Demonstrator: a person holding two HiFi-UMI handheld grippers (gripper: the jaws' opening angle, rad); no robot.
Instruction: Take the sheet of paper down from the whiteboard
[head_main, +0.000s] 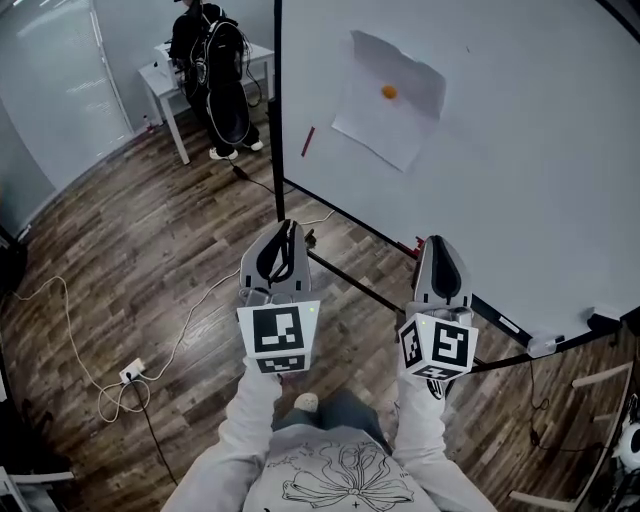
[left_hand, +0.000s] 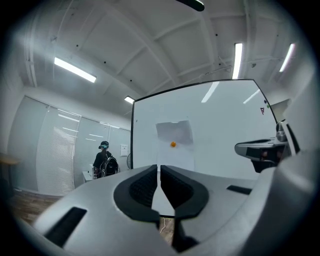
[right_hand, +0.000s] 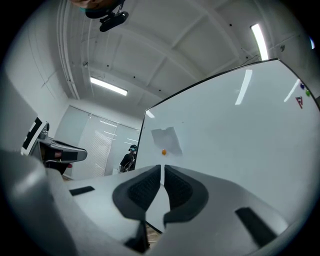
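Note:
A white sheet of paper (head_main: 390, 100) hangs on the whiteboard (head_main: 520, 180), pinned by a small orange magnet (head_main: 388, 92). The left gripper view shows the sheet of paper (left_hand: 174, 145) and its magnet (left_hand: 173, 144) straight ahead; the right gripper view has the sheet of paper (right_hand: 167, 141) ahead and to the left. My left gripper (head_main: 287, 228) and right gripper (head_main: 438, 245) are side by side, well short of the board, pointing toward it. Both are shut and hold nothing.
A person (head_main: 215, 70) in dark clothes with a backpack stands by a white table (head_main: 165, 80) at the far left. A red marker (head_main: 308, 141) sticks to the board's left edge. Cables (head_main: 130, 375) trail over the wooden floor. The board's stand (head_main: 370, 290) crosses below my grippers.

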